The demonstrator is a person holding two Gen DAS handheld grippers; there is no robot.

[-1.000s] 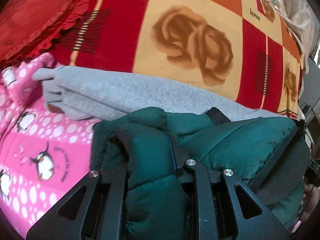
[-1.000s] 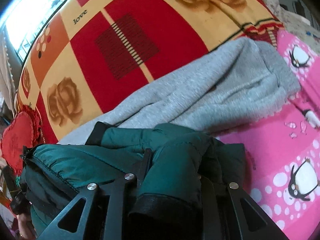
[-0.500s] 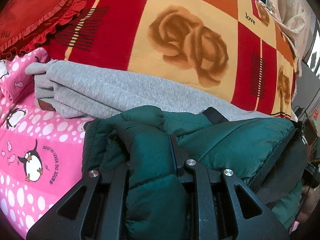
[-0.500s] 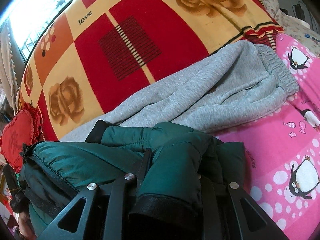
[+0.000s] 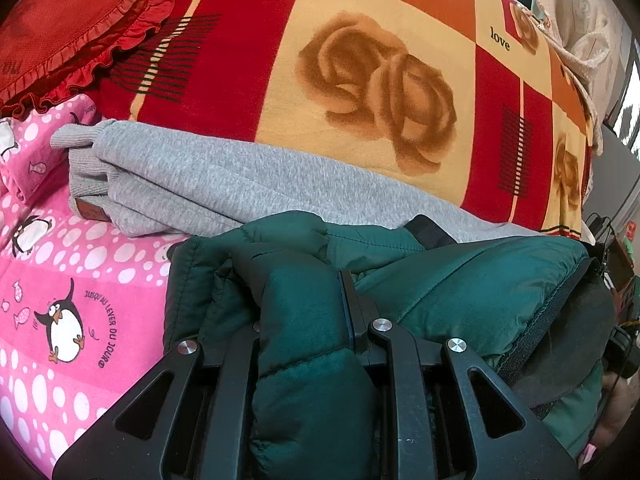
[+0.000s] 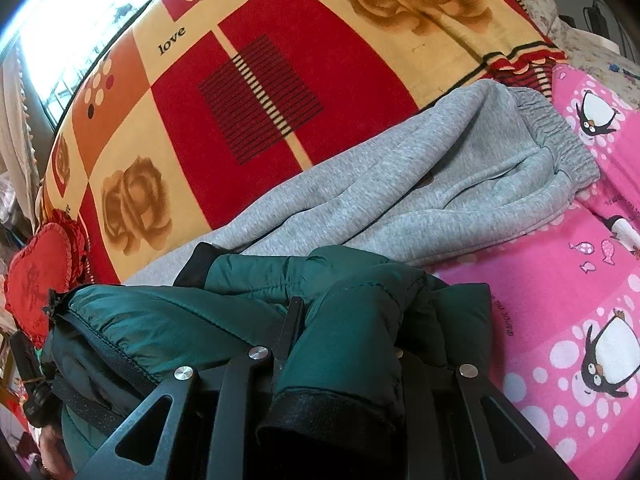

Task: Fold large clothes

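Left gripper (image 5: 304, 304) and right gripper (image 6: 348, 320) both clamped on bunched folds of the green puffer jacket (image 5: 460, 280), fingertips buried in fabric. Jacket is thick, quilted, with black trim; its far edge overlaps the grey sweatpants (image 6: 420, 184). Beyond them: rose-print blanket (image 5: 360, 80), pink penguin sheet (image 6: 560, 320) alongside. Jacket's lower part is cut off.

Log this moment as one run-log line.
left hand-held gripper: shut on green jacket | right hand-held gripper: shut on green jacket | grey sweatpants: beyond
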